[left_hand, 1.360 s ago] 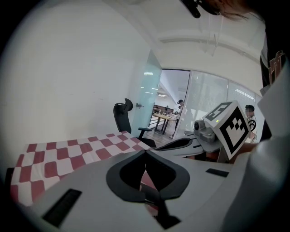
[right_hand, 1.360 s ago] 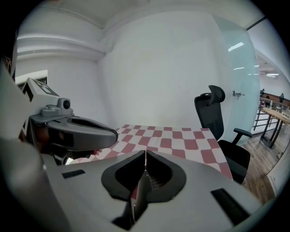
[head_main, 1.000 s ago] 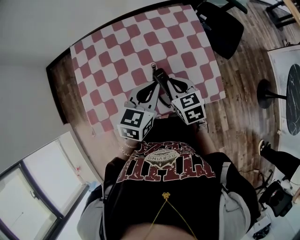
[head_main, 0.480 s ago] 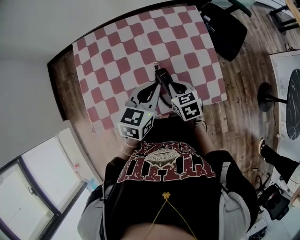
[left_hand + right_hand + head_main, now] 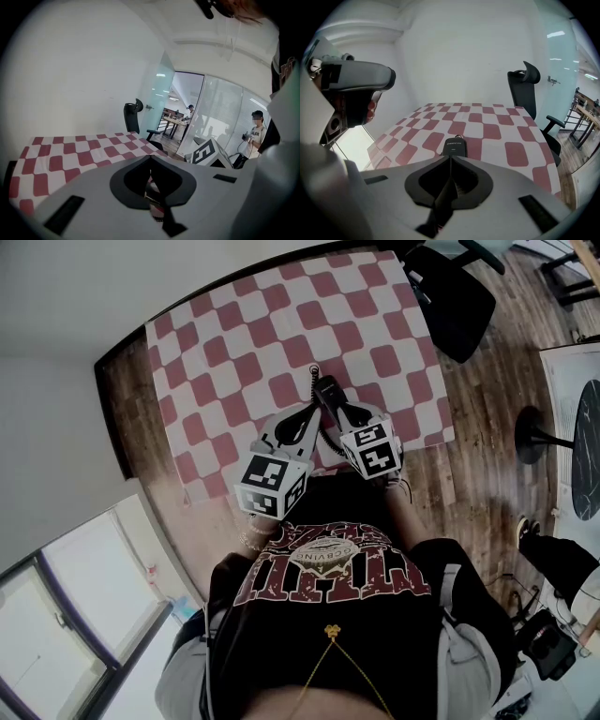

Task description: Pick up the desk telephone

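Head view, from above: table (image 5: 127, 404) under a red-and-white checked cloth (image 5: 234, 343), with both grippers reaching in over its near edge. Left gripper (image 5: 312, 416) in from the near left, right gripper (image 5: 336, 411) from the near right, tips converging at the near end of the phone (image 5: 325, 393). Cannot tell from up here whether either tip touches it. Off the phone's far end, a black coiled cord (image 5: 312, 376).

Only in the right gripper view: jaws pressed together into a single seam, nothing visible between them, and the phone lying on the checks just beyond the tip. At that view's left, a hand (image 5: 370, 105) round a grey grip.

Only in the left gripper view: jaws likewise closed tip to tip. Through the hole behind them, a scrap of checked cloth and something dark, too small to name. No clear sight of the phone here, with the gripper's own body in the way. Beyond, the other gripper's marker cube (image 5: 206, 152), a glass wall (image 5: 157, 98) and a person (image 5: 255, 136) standing far off.

Phone on the near half of the cloth, right of the middle, close to the near edge. Wooden floor (image 5: 487, 427) round the table, white wall (image 5: 464, 56) on the far side. Black chair (image 5: 450, 296) off the far right corner, apart from the table. Plenty of bare cloth far and left of the phone, little on its near side.
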Demonstrator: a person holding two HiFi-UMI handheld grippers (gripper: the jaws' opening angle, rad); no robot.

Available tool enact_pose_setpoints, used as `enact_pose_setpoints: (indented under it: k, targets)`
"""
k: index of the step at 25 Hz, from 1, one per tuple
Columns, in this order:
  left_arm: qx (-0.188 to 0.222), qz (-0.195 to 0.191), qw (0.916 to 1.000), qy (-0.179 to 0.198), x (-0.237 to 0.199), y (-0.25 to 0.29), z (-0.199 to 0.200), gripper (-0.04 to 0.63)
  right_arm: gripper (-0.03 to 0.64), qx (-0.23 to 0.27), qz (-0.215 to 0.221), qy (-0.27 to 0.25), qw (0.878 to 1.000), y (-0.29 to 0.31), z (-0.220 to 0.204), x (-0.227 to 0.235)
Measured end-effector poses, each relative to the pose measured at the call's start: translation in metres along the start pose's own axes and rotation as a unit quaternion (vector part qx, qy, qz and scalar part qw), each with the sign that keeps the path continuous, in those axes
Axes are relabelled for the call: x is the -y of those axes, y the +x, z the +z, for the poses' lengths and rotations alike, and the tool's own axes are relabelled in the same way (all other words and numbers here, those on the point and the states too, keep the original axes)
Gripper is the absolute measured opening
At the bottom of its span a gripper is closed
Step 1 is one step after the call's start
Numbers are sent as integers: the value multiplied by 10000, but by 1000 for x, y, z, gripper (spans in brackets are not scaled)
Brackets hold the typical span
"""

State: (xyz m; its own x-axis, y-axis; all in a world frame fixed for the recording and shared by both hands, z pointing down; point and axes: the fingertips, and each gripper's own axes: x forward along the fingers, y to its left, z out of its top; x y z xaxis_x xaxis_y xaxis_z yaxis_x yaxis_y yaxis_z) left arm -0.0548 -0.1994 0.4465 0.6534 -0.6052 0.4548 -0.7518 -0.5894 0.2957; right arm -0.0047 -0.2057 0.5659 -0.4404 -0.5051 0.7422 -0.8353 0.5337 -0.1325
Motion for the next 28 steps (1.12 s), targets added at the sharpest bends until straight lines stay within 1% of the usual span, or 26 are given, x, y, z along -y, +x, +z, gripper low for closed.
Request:
enact_pose_setpoints:
  k: [7,8,9,10,14,17,23,26,28]
  targets:
    - [-3,-5,10000,-19,-4,-2,0,8,34,-45,-45,-67,10000,4,0,-1]
    - [-4,-8,10000,-30,-5,-3,0,8,58,-54,-51,-69,9999,5,-1,-1]
    - [-6,-19,10000,-45,-5,-3,-1,8,103,-60,-67,-68,9999,5,-1,-1]
    - [-4,-33,10000,-60,-5,-3,-1,8,130,-55,-91,-68,9999,5,-1,0]
    - [6,-60,10000,-71,-6,-6,-2,8,198,-59,-88,-4,9999,9,-1,-2]
    - [14,-75,9999,-76,-8,-8,-1,8,219,-105,-24,100,9999,13,-3,-3]
    - [-4,-105,9999,-137,-15,-9,-5,8,269,-356,-101,193,9991,25,-14,0]
    - [-8,-120,9998,-143,-20,-10,-5,8,278,-513,-52,284,9983,34,-19,0]
    - [-5,-131,9998,-146,-23,-10,-4,8,278,-682,-68,245,9973,41,-25,1]
